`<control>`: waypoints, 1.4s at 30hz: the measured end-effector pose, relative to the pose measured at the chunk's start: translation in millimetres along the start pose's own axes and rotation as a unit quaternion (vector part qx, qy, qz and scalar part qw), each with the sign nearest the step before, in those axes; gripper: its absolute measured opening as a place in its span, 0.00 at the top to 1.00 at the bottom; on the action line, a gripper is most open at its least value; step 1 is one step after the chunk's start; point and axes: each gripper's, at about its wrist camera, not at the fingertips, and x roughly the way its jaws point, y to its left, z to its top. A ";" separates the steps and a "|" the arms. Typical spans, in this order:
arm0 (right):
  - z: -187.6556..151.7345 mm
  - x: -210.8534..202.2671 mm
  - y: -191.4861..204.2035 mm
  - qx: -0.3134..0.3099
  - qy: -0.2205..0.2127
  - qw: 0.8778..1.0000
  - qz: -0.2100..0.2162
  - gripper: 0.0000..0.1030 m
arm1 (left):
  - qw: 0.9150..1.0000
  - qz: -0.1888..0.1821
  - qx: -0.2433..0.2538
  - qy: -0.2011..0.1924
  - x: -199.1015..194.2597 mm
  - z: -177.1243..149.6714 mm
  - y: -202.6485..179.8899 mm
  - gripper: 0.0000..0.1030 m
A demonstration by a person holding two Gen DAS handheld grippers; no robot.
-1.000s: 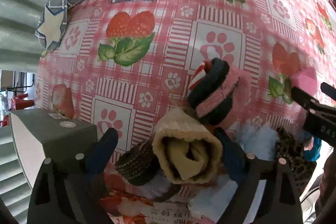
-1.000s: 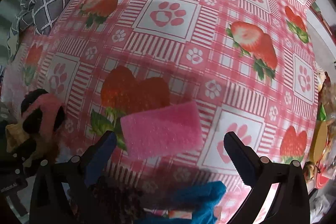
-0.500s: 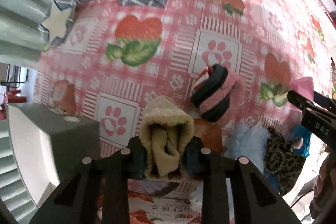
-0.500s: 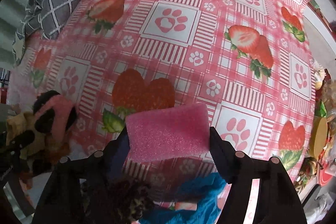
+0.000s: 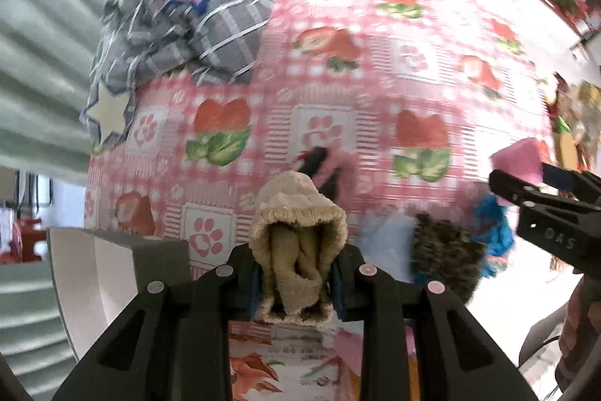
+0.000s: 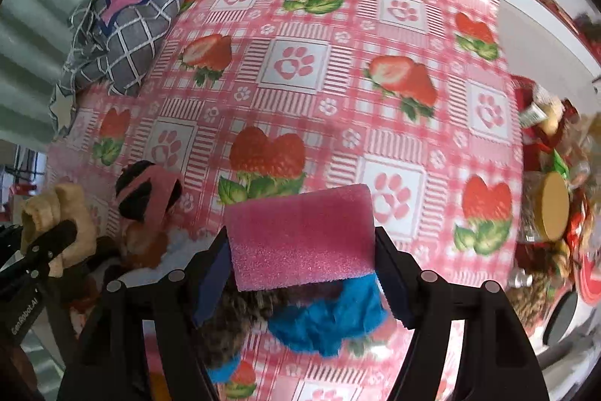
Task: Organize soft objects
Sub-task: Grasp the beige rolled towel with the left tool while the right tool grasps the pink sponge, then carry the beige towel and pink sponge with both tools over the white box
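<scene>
Left gripper (image 5: 296, 282) has its jaws pinching the rolled beige fuzzy sock (image 5: 298, 247), lifted off the strawberry-print pink counter (image 6: 338, 93). Right gripper (image 6: 302, 279) squeezes the pink foam sponge block (image 6: 300, 237) above what looks like a blue fluffy cloth (image 6: 330, 320).

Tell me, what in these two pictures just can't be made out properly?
- Left wrist view: the pink-and-black rolled sock is motion-blurred and partly hidden behind the beige rolled sock held in the left gripper.
- Right wrist view: the blue cloth and the speckled dark item lie under the pink sponge in the right gripper.
- Right wrist view: the clutter at the right edge is distorted and cut off.
</scene>
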 end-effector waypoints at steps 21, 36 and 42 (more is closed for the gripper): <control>-142.7 -64.4 -68.7 0.137 0.007 0.990 -0.014 0.30 | 0.979 -0.070 0.191 -0.029 -81.1 -92.2 -145.9 0.69; -249.9 -90.2 -62.6 0.227 0.016 0.972 -0.054 0.30 | 0.932 -0.143 0.331 -0.042 -119.3 -201.3 -157.8 0.69; -284.6 -97.8 -34.8 0.242 0.015 0.968 -0.056 0.30 | 0.922 -0.145 0.357 -0.042 -125.9 -241.8 -126.8 0.69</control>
